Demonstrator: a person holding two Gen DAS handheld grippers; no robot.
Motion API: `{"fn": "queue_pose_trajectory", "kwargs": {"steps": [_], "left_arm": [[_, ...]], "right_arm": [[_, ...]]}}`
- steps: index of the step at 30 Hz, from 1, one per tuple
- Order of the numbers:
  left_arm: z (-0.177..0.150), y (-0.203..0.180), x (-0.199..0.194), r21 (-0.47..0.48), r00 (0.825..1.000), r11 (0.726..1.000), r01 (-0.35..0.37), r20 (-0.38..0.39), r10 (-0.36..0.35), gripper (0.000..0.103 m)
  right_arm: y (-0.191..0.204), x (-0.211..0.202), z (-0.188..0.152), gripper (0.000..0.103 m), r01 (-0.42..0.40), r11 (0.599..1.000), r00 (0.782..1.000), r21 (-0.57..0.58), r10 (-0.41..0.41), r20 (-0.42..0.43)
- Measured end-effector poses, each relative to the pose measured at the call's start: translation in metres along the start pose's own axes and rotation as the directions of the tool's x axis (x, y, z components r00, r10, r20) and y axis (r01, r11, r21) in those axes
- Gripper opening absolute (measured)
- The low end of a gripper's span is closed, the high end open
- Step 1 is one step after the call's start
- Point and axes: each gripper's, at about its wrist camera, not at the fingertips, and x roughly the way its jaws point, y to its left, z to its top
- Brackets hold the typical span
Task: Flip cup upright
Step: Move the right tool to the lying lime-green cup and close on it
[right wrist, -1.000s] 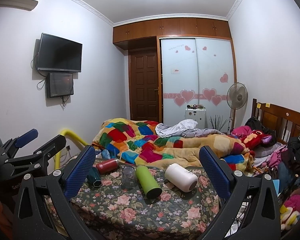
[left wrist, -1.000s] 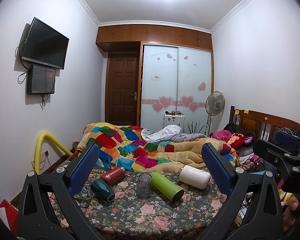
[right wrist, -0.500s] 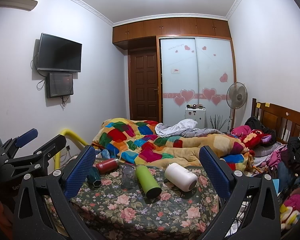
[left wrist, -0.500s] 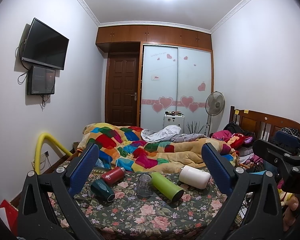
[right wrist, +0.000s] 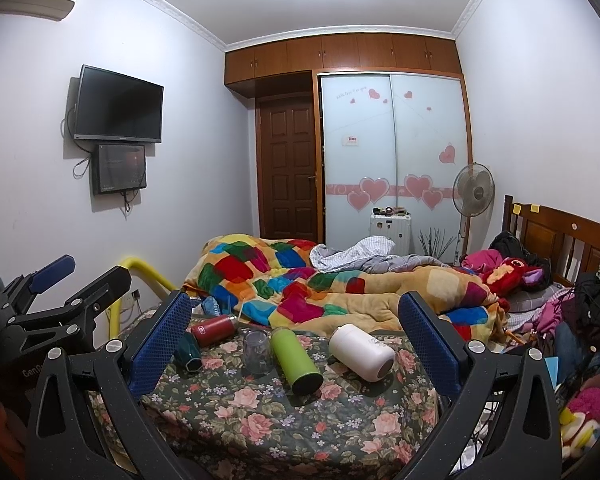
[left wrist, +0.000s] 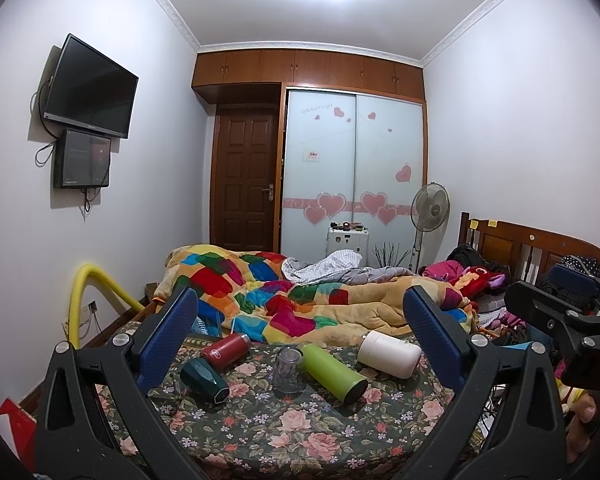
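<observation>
Nothing has moved since the earlier pictures: both claws sit in the same spots and every cup lies where it was. Five cups are on the table with the dark flowery cloth (left wrist: 284,432). One small see-through glass cup (left wrist: 287,370) stands in the middle with its narrow end on top; whether it is the right way up is hard to tell. Four lie on their sides: a shiny red metal bottle (left wrist: 225,349), a dark green cup with flat sides (left wrist: 204,380), a smooth lime green round bottle (left wrist: 334,372) and a fat white bottle (left wrist: 389,354). The glass cup stands between the dark green cup and the lime green bottle, just beside the lime one.

Two claws are here. The left claw (left wrist: 300,320) has its bumpy blue pads wide apart and holds nothing. The right claw (right wrist: 296,320) is wide apart too, and holds nothing. Both hang near the table's front side, well apart from the cups.

The right view shows the left claw from the side. The left view shows the right claw by its right edge. A puffy patchwork blanket (right wrist: 300,280) lies behind the table.
</observation>
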Motion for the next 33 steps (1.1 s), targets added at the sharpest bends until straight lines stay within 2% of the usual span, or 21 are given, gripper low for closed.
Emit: {"fn": "queue_pose_trajectory", "kwargs": {"steps": [11,14,18,21,24,27,31,33], "left_arm": [[-0.008,0.012,0.033,-0.012,0.999,1.000,-0.009,-0.050,0.009,0.103],[-0.014,0.019,0.053,-0.025,0.996,0.999,-0.023,-0.090,0.021,0.103],[-0.034,0.034,0.082,-0.038,0.986,0.998,-0.056,-0.161,0.049,0.103],[-0.047,0.046,0.106,-0.050,0.974,0.995,-0.092,-0.214,0.079,0.103],[-0.068,0.064,0.132,-0.063,0.955,0.990,-0.129,-0.275,0.107,0.103],[-0.084,0.078,0.154,-0.072,0.933,0.981,-0.180,-0.330,0.147,0.103],[-0.105,0.093,0.175,-0.097,0.907,0.974,-0.205,-0.392,0.152,0.103],[-0.116,0.099,0.184,-0.100,0.894,0.971,-0.218,-0.419,0.157,0.103]], "right_arm": [[-0.006,0.026,-0.012,0.103,0.016,1.000,0.998,-0.002,-0.016,-0.063],[-0.008,0.044,-0.019,0.103,0.031,0.999,0.994,-0.014,-0.032,-0.105],[-0.013,0.085,-0.035,0.103,0.023,0.999,0.979,-0.030,-0.028,-0.204],[-0.016,0.124,-0.050,0.103,0.010,0.999,0.956,-0.048,-0.023,-0.291],[-0.021,0.166,-0.066,0.103,0.001,0.997,0.925,-0.076,-0.030,-0.380],[-0.025,0.206,-0.080,0.103,-0.028,0.996,0.879,-0.086,-0.016,-0.476],[-0.024,0.255,-0.098,0.103,-0.071,0.991,0.819,-0.111,-0.005,-0.574],[-0.022,0.281,-0.108,0.102,-0.096,0.987,0.780,-0.125,-0.004,-0.626]]}}
